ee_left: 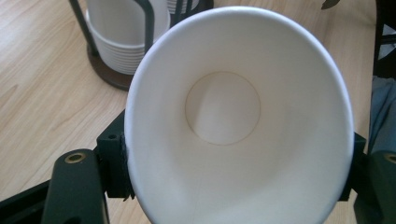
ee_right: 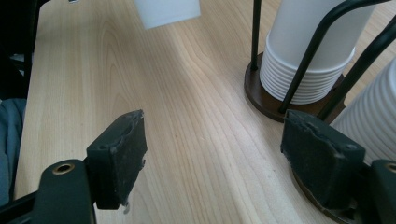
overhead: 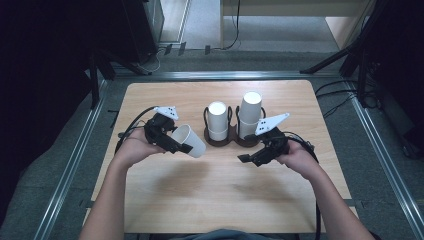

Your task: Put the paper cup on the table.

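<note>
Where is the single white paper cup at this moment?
In the high view, the paper cup is held in the left gripper, left of the two cup stacks and above the wooden table.

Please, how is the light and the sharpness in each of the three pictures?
High view: table lit, surroundings dark, soft shadows below the hands. Left gripper view: held cup bright, slightly soft. Right gripper view: wood grain sharp, cup stacks evenly lit.
</note>
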`<state>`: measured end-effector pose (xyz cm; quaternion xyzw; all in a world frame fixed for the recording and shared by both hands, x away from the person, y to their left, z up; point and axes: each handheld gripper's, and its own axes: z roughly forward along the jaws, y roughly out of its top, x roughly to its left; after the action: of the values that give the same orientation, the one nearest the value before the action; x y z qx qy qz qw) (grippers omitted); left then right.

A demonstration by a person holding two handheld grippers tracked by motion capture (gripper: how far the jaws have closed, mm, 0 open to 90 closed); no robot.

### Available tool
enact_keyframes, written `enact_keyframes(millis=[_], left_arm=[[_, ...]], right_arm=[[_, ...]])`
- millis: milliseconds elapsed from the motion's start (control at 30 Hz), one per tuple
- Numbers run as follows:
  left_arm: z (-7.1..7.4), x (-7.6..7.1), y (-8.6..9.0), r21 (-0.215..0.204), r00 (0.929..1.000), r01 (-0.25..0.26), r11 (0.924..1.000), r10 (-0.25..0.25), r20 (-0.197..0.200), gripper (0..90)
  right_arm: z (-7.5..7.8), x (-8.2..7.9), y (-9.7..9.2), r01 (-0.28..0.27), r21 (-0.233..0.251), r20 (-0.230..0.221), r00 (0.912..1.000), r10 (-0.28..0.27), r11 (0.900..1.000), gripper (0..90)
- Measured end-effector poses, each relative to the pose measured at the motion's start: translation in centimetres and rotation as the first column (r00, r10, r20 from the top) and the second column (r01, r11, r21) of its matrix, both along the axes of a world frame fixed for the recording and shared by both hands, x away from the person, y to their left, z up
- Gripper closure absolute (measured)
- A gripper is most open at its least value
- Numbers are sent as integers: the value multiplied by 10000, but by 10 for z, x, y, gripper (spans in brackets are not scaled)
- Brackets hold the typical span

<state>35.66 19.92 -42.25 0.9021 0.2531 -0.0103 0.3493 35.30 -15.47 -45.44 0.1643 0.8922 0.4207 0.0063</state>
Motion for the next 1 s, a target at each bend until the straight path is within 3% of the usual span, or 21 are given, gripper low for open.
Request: enact_keyframes(millis=[500,700,1000], left_arm=[[1,5,36,-109,9940,-1096,9939,1096,-24,250],[1,10,50,175,9891,-1474,9889,1474,-29,250],[-1,21,71,334,9737,-2269,9733,2275,-143,251]], right_arm=[[2,2,-5,212,235,-7,9998,-212,9995,229],[1,3,-9,267,257,-33,9996,-266,9993,229],[-2,3,-12,357,165,-69,9993,-355,9992,229]])
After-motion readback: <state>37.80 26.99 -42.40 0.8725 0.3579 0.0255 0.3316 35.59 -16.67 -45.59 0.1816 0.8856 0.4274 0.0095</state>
